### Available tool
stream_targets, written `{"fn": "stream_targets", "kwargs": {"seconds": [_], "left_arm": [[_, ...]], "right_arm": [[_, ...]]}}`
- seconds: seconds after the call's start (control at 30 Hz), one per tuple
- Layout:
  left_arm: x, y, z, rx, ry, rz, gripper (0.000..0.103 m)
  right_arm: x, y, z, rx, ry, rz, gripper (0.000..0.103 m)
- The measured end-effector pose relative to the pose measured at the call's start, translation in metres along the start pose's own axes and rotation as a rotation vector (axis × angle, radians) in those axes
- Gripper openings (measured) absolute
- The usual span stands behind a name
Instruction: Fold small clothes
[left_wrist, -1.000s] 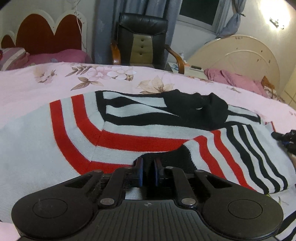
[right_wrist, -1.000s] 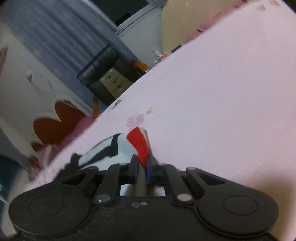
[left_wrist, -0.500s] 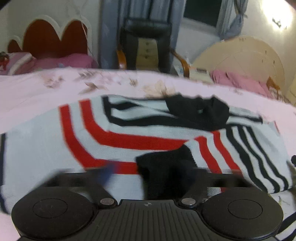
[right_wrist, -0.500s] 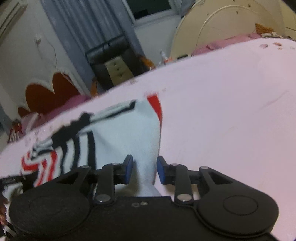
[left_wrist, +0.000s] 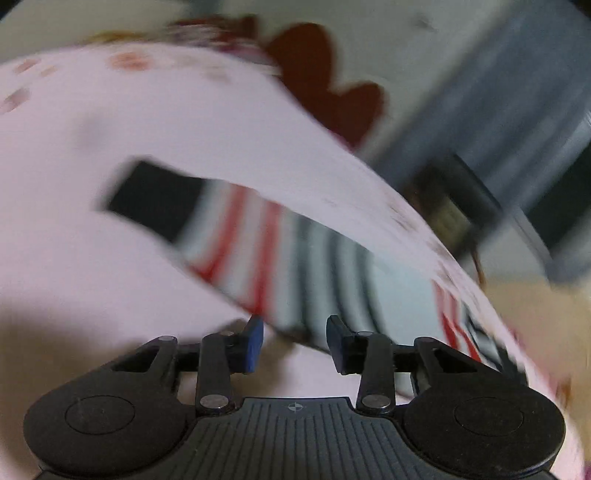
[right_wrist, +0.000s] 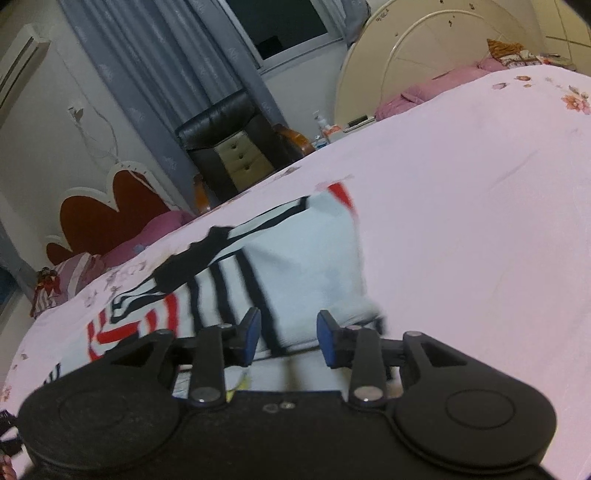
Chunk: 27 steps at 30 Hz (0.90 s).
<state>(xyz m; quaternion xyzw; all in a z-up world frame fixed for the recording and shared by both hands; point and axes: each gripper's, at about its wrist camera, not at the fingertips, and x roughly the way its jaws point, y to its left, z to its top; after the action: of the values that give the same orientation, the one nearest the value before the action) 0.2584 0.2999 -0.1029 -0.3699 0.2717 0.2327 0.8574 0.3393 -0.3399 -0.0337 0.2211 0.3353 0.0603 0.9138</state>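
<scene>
A small white sweater with red and black stripes (right_wrist: 303, 251) lies on the pink bedspread (right_wrist: 461, 206). In the right wrist view its near edge sits just ahead of my right gripper (right_wrist: 288, 334), which is open and empty. In the blurred left wrist view the sweater's sleeve (left_wrist: 258, 243) with a black cuff (left_wrist: 151, 199) stretches to the left on the bed. My left gripper (left_wrist: 295, 343) is open and empty, right at the sweater's near edge.
A black chair (right_wrist: 229, 147) stands past the bed's far side. A red heart-shaped headboard (right_wrist: 103, 218) and pink pillows are at the left. A cream round headboard (right_wrist: 424, 55) is at the back right.
Both grippers have opened and let go of the sweater. The left gripper has swung left, now facing the sleeve. The right gripper has drawn back; the sweater lies flatter.
</scene>
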Motion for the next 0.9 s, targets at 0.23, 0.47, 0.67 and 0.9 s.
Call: {"fn": "stream_targets", "kwargs": {"seconds": [0.23, 0.47, 0.67, 0.9], "left_arm": [[0.008, 0.067, 0.015, -0.268, -0.049, -0.067, 0.038], [0.034, 0.086, 0.023, -0.387, -0.081, -0.15, 0.038], [0.046, 0.076, 0.037, -0.294, -0.065, -0.118, 0.012], [0.032, 0.013, 0.048, -0.038, -0.111, -0.194, 0.004]], "right_arm": [[0.011, 0.054, -0.015, -0.045, 0.024, 0.029, 0.037], [0.02, 0.105, -0.021, -0.098, 0.002, 0.039, 0.037], [0.025, 0.121, -0.021, -0.083, 0.005, 0.046, 0.038], [0.018, 0.111, -0.02, -0.072, -0.006, 0.024, 0.039]]}}
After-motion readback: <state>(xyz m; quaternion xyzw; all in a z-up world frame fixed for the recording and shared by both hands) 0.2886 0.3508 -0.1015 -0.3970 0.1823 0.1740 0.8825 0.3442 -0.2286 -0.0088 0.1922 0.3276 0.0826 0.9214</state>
